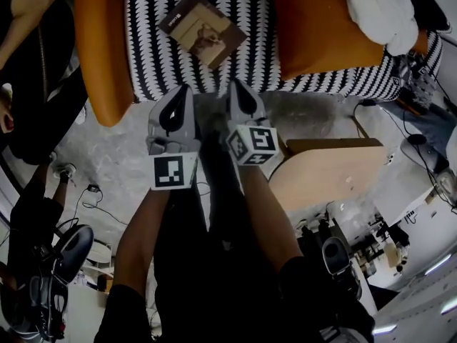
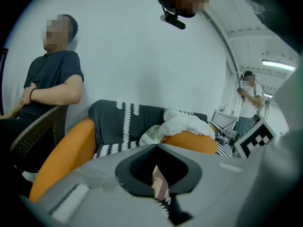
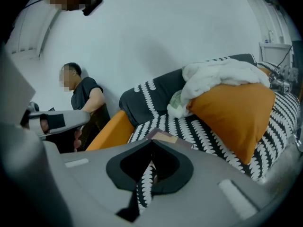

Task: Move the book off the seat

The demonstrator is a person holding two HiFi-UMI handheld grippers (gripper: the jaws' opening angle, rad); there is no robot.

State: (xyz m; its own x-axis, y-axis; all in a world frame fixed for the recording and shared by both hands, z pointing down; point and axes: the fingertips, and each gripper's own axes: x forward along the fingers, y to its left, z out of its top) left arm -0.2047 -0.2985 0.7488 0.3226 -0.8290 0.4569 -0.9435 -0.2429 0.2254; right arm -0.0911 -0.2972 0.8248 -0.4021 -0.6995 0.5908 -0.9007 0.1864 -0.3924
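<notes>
1. Your left gripper (image 1: 183, 90) and right gripper (image 1: 236, 84) hang side by side over the grey floor (image 1: 314, 113). They are just short of the front edge of the seat (image 1: 153, 59).
2. Both tongs are pinched tight, tips together, with nothing caught between them.
3. Ahead, there's the book (image 1: 203, 31) on the seat's black-and-white zigzag cover. It lies flat, cover up, turned corner-on to you and apart from both grippers.
4. The left orange cushion (image 1: 100, 48) flanks the book on one side and the right orange cushion (image 1: 321, 34) on the other. Neither touches it.
5. Farthest back, a white blanket (image 1: 371, 2) is heaped on the right orange cushion. A person in a dark shirt (image 2: 49, 79) sits beside the seat's left end.
</notes>
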